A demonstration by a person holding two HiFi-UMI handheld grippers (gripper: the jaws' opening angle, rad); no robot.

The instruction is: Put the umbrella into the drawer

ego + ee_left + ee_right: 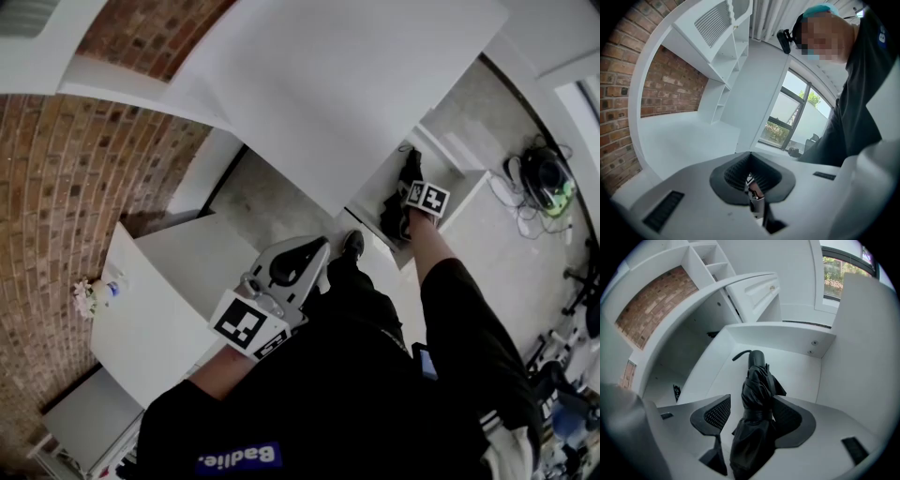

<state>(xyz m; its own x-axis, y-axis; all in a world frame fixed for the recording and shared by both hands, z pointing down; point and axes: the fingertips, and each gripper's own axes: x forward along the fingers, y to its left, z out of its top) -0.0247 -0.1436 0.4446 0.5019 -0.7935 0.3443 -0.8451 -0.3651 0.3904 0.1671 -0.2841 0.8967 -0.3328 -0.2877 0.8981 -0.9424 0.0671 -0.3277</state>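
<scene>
Two claws show, and the nearer one is well back from the drawer (pixel 787 338): the left claw (pixel 751 180), close to the person's body, has its jaws pressed together with nothing gripped between them.

Next comes a dark shoe (pixel 352 244), planted on the floor just beside the drawer's near corner.

Inside the open drawer is the right claw (pixel 753 401), lowered between its white walls. Its jaws stand apart around the folded black umbrella (pixel 757 380). The fabric lies against one pad (pixel 792 420), while a sliver of white drawer bottom shows between the umbrella and the other pad, so it is not squeezed. The umbrella sits within the drawer, lengthwise along it. Its far end, which carries a short strap (pixel 739 354), points at the drawer's far wall and stops short of it. Whether that end touches the drawer bottom cannot be told.

Well to the left of the drawer in the head view stands a white worktop (pixel 178 272), with a small bunch of pale flowers (pixel 86 298) at the edge farthest from the drawer. Beyond it rises a brick wall (pixel 56 206). On the opposite side of the drawer, well apart from it, a tangle of cables (pixel 525 192) lies on the floor.
</scene>
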